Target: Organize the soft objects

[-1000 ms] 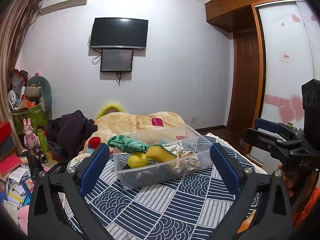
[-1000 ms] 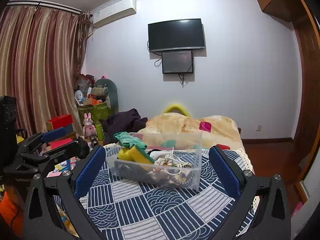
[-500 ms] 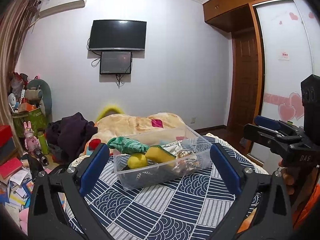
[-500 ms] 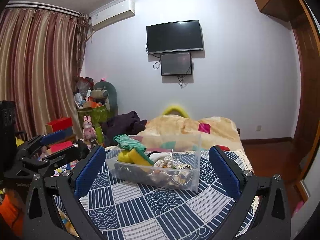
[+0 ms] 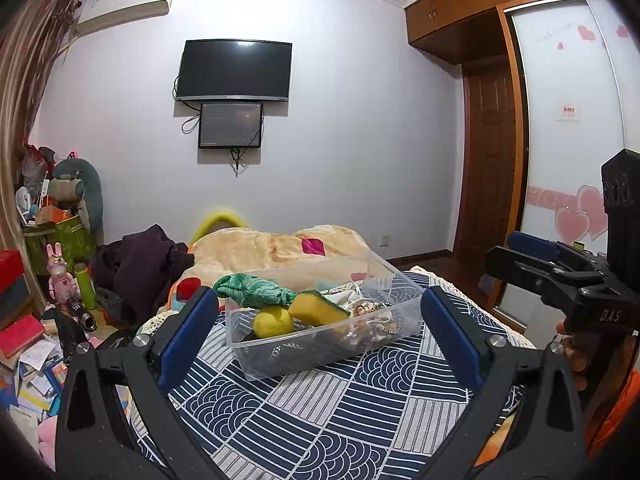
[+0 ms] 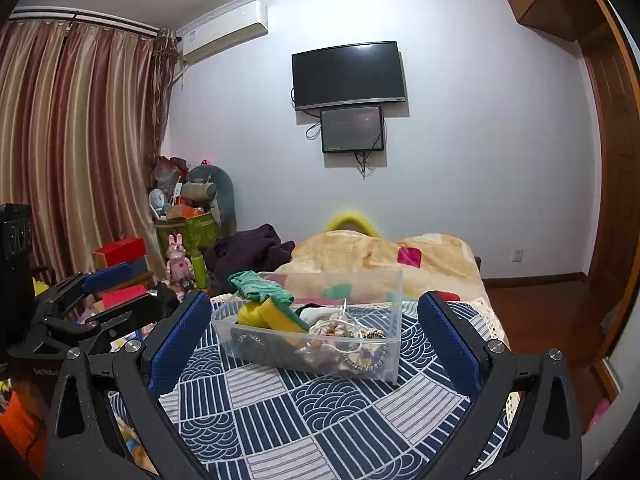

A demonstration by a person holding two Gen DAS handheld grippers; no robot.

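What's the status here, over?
Left gripper and right gripper open, empty. Clear bin of soft items on patterned bedspread, untouched. Nothing blocking approach.

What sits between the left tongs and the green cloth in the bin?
Nothing visible. The left tongs are open, facing the clear bin across bare patterned bedspread. The green cloth lies on top at the bin's left end, above the rim.

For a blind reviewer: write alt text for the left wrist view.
A clear plastic bin holding a green cloth, a yellow ball, a yellow sponge and tangled trinkets sits on a navy patterned bedspread, framed by the open left gripper. The right gripper hovers at the right edge.
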